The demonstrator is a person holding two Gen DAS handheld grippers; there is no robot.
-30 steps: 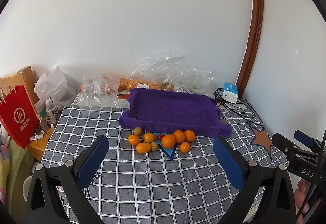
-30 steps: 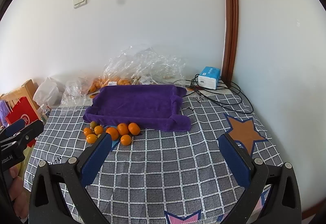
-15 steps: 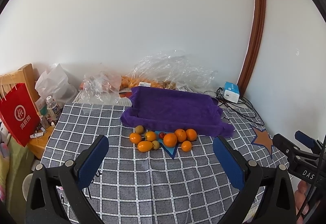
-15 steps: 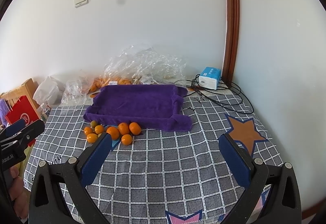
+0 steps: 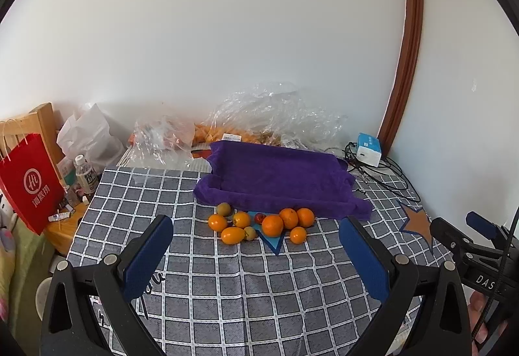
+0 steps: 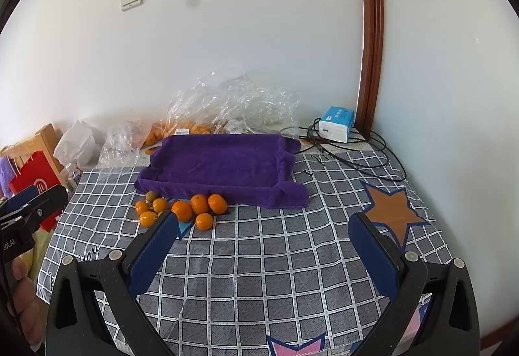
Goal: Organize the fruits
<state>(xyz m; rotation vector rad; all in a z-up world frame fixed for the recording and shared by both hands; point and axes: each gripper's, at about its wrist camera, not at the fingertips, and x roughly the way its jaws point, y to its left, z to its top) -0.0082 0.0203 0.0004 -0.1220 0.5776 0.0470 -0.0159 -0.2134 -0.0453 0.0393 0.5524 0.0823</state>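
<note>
A cluster of fruit lies on the checked tablecloth (image 5: 253,284) just in front of a purple cloth tray (image 5: 279,176): several oranges (image 5: 272,225), a yellow oval fruit (image 5: 232,235), two small green-brown fruits (image 5: 223,209) and a tiny red one (image 5: 259,218). The cluster also shows in the right wrist view (image 6: 181,210), before the tray (image 6: 220,163). My left gripper (image 5: 256,239) is open and empty, well short of the fruit. My right gripper (image 6: 262,232) is open and empty, right of the cluster.
Crumpled clear plastic bags (image 5: 275,116) with more fruit lie behind the tray by the wall. A blue-white box (image 6: 335,128) with black cables sits at the back right. A red paper bag (image 5: 30,184), bottle and wooden chair stand off the table's left edge.
Both views have shifted slightly; the fruit and tray sit a little lower and nearer in the left wrist view. Both grippers stay open and empty.
</note>
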